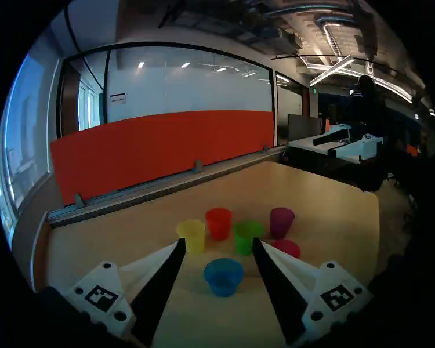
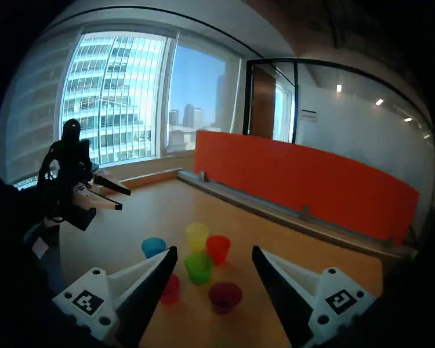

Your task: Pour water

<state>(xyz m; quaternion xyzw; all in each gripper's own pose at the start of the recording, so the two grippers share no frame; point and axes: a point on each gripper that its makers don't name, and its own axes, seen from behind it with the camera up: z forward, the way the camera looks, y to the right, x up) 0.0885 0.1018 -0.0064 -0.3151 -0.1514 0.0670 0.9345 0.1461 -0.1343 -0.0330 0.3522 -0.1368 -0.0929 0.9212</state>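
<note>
Cups [image 1: 223, 277]; left claw [image 1: 218, 240], right claw [image 2: 213, 249] aloft

The cups [image 1: 219, 223] stand clustered on the bench [image 1: 333, 214] with narrow gaps between them; the blue cup [image 1: 223, 276] stands apart on the near side. Bare bench surrounds the cluster. An orange partition [image 1: 159, 145] bounds the far edge.

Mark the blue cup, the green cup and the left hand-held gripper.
blue cup [image 1: 223, 283]: left gripper view, on its front wall.
green cup [image 2: 198, 272]: right gripper view, on its side wall.
left hand-held gripper [image 2: 126, 199]: right gripper view, midway between its fingertips.
</note>
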